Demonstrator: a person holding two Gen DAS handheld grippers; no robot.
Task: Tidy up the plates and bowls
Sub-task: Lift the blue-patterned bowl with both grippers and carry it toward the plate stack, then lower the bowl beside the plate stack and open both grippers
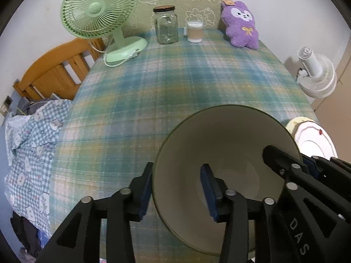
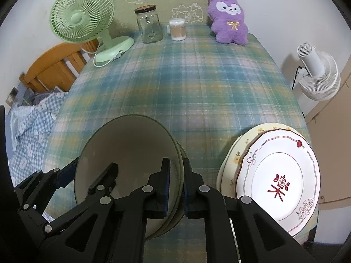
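Yellow plate [image 2: 238, 151] mostly under white plate [image 2: 278, 175]

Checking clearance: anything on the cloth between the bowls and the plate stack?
Nothing on the tablecloth there. Only the right tongs, clamped on the rim of the bowls, sit on the side facing the plates.

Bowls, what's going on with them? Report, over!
Right gripper shut on bowl stack rim. Left gripper open astride opposite rim. Plates stacked beside. Nothing in the way.
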